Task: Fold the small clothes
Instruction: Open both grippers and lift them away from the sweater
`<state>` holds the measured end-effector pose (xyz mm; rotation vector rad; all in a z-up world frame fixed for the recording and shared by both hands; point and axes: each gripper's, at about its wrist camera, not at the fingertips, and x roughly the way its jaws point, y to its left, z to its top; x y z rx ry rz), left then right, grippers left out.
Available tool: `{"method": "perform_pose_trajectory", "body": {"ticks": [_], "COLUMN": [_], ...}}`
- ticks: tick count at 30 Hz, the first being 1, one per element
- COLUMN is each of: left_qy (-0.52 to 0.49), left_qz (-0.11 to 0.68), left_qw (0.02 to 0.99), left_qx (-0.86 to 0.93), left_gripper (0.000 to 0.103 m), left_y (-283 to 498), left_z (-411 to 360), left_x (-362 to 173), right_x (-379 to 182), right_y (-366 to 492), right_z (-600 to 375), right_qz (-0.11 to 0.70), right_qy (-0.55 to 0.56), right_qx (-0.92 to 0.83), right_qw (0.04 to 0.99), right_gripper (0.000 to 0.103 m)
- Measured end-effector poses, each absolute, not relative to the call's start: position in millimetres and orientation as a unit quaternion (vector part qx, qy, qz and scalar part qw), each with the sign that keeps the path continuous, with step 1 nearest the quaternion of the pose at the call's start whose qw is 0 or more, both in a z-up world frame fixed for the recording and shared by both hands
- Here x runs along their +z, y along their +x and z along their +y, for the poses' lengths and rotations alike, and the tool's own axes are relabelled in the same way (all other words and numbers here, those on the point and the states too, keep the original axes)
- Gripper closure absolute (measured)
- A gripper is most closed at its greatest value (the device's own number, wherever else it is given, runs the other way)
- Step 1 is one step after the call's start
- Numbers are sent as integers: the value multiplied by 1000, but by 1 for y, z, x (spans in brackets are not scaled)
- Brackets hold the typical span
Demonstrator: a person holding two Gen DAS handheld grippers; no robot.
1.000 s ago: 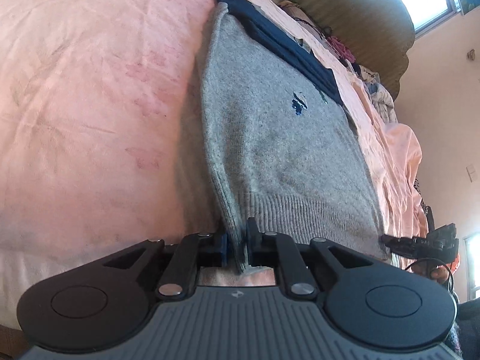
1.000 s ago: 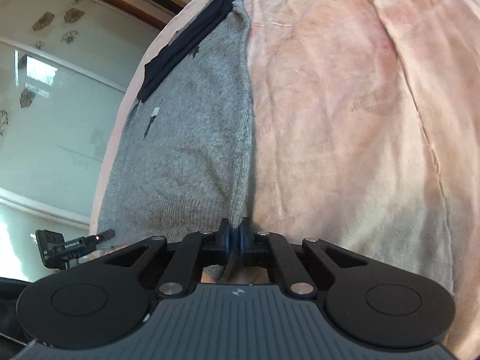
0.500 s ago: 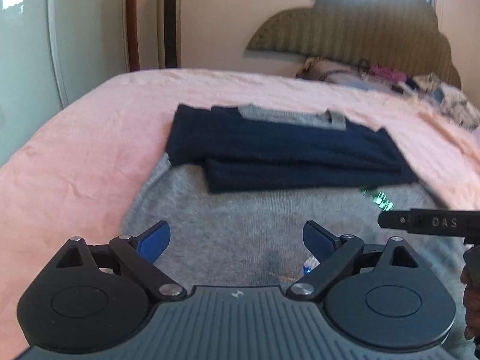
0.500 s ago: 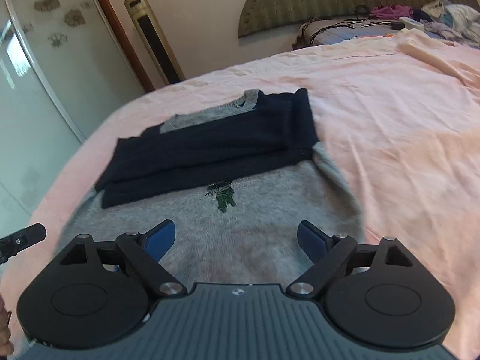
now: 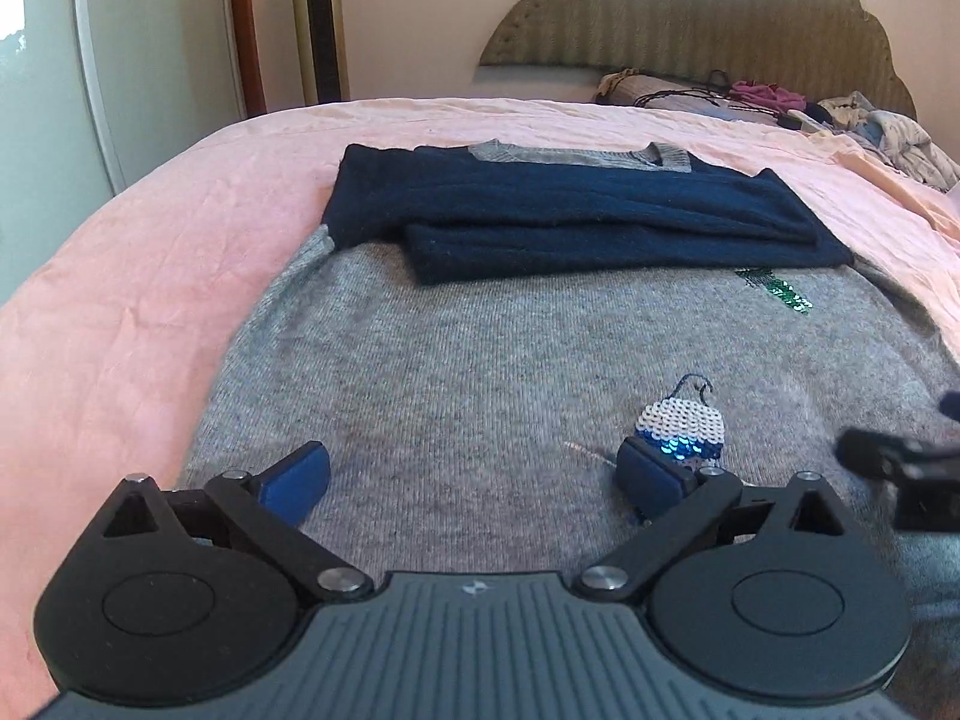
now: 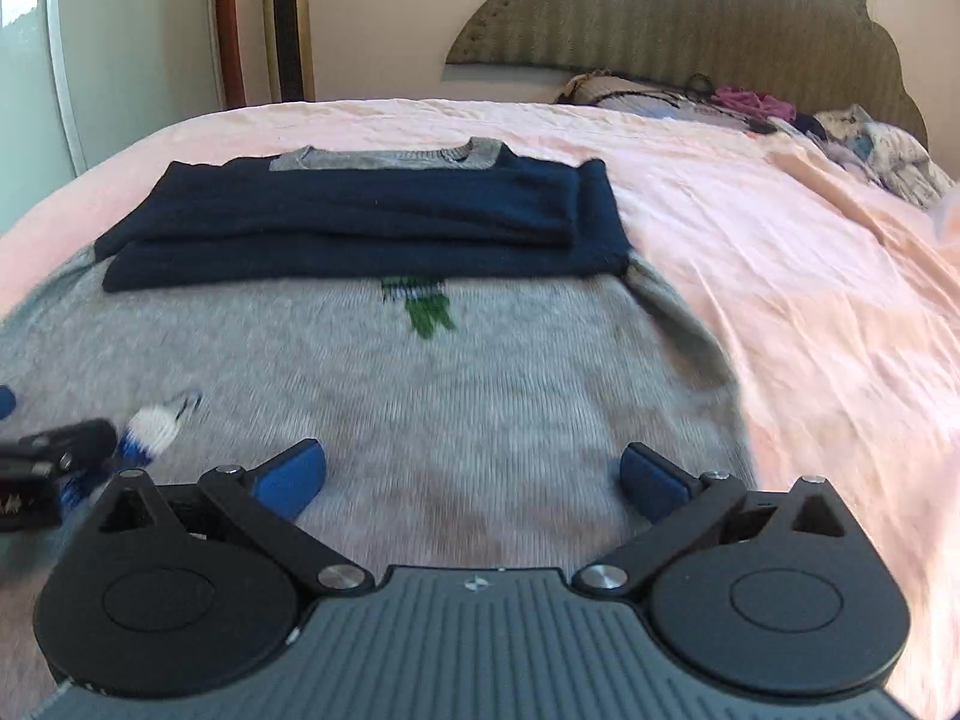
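Landmark: grey sweater [image 5: 480, 360], spread flat on the pink bed sheet [image 5: 150, 276].

Left of sweater: bare sheet; beyond the bed edge, a pale wardrobe door [image 5: 54, 60] and a gold tower fan [image 5: 318, 18] against the wall.

Left tongs [image 5: 474, 477]: spread wide, nothing held, blue pads [image 5: 297, 480] hovering over the sweater's near (hem) portion, approx. centre-left. Contact w/ fabric cannot be determined.

On sweater, far end: navy sleeves [image 5: 570, 216] folded crosswise over the chest, stacked one on the other; grey collar [image 5: 576, 153] visible just beyond them. Below sleeves: green sequin motif [image 5: 780, 294]; nearer, a white/blue sequin motif [image 5: 684, 426] just beside the left tongs' right pad.

Right tongs [image 6: 474, 480]: also wide apart, empty, above the hem area nearer the sweater's right edge [image 6: 690, 324]. Right view is motion-blurred.

Right of sweater: more sheet, wrinkled. Far right at the bed head: pile of mixed clothes [image 5: 870, 126] in front of a scalloped headboard [image 5: 690, 18].
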<state>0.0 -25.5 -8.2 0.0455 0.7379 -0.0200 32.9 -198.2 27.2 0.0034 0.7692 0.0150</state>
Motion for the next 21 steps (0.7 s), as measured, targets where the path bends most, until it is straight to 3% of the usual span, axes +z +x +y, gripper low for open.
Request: {"method": "perform_pose_trajectory", "body": {"ticks": [9,21], "left_qy": [18,17], "left_qz": [367,368], "left_qw": [930,929], "left_qx": [3,0], "left_gripper": [0,0], "left_y": [-21,-51], "left_z": [-22,-17], "left_x": [-7,-5], "right_x": [27,27], "right_y": [-18,-21], "right_z": [-200,-200], "right_qz": [369,362], "right_qy": [4,4], "right_qx": [12,11], "right_qw": [929,932], "right_gripper": [0,0]}}
